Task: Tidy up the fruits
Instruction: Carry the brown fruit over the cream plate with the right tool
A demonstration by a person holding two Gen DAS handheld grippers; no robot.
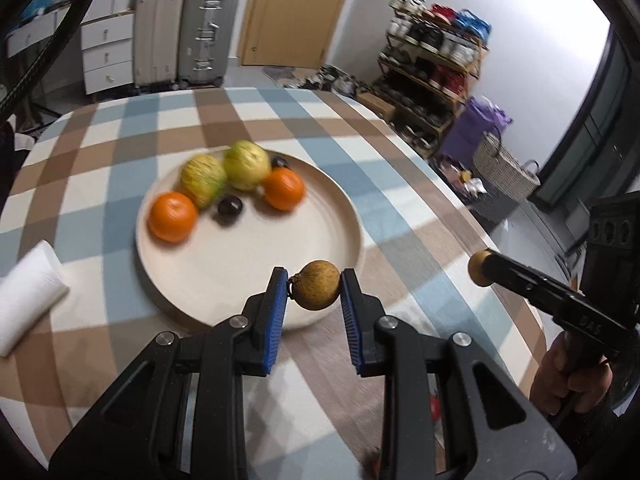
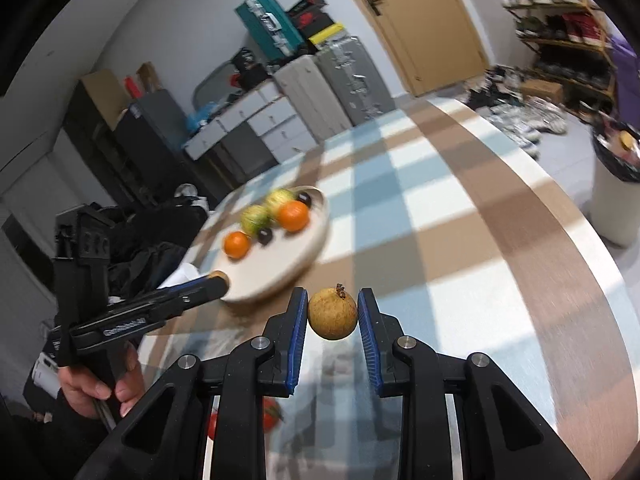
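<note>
The bench (image 1: 120, 128), under a checked blue, brown and white cloth, fills the middle of both views, and the big pale plate (image 1: 256, 280) sits on it centre-left in the left wrist view. On the plate's far half lie two oranges (image 1: 173, 217), two yellow-green fruits (image 1: 246, 164) and a couple of dark small ones (image 1: 229, 207), all bunched together. A folded white cloth (image 1: 28, 300) lies on the bench at the left edge.

The left gripper (image 1: 314, 292) has its fingers (image 1: 278, 304) closed on a small brown round fruit (image 1: 317, 285), held above the plate's near rim. The right gripper (image 2: 333, 312) likewise clamps a second brown fruit (image 2: 333, 312), over the bench lower centre of its own view, right of the plate (image 2: 280, 272).

The main risk is slip: each fruit is round and pinched only at the finger ends, so a tilt or jolt could squirt it out, and it would likely roll off the bench. Released from a height, it may bounce off the plate or knock the bunched fruit over the low rim. Both grippers heading for the same spot could also collide.
</note>
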